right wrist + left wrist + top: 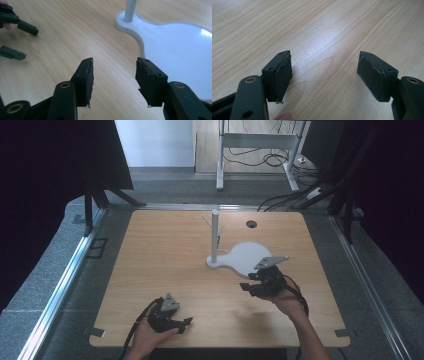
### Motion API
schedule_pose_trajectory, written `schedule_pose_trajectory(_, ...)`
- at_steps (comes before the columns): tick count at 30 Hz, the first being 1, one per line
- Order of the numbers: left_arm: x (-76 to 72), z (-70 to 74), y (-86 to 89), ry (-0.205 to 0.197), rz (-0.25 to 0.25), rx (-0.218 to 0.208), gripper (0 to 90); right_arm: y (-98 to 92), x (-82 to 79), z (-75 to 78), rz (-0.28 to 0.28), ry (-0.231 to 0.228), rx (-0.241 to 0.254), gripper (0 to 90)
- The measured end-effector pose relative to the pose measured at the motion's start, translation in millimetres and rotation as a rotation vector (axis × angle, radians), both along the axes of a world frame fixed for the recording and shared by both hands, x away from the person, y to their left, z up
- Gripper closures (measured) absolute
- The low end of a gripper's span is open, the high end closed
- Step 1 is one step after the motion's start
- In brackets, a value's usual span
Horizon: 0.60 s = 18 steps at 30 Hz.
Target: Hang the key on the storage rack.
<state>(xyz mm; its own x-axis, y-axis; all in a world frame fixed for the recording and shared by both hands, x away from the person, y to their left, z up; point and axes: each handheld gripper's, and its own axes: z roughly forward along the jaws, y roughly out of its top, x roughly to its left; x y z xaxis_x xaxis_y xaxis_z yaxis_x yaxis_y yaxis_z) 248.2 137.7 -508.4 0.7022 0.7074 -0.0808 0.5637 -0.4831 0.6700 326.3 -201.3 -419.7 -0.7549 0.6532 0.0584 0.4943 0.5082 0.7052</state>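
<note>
Hovering right gripper (250, 287) beside white stand (175, 42), fingers apart

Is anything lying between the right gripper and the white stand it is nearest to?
Nothing visible. The right gripper is open and empty over bare table, and the white stand lies just ahead to its right.

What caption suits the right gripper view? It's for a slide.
Open right gripper hovers over the wooden table, beside the white stand's base; nothing between its jaws.
</note>
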Motion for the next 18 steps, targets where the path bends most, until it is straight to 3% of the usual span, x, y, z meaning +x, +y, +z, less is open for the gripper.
schedule_pose_trajectory(5,-0.2,-0.3,-0.8,0.004,0.004,0.002,28.5,-13.3,-17.3,-17.5,-0.036,-0.011,-0.016,45.7)
schedule_pose_trajectory(11,-0.2,-0.3,-1.5,0.003,0.0,0.006,28.4,-32.2,-32.8,-44.2,-0.09,0.019,-0.003,45.2)
schedule_pose_trajectory(18,0.0,-0.9,-2.4,0.005,-0.005,0.014,28.4,-49.1,-36.8,-70.3,-0.151,0.064,0.013,43.1)
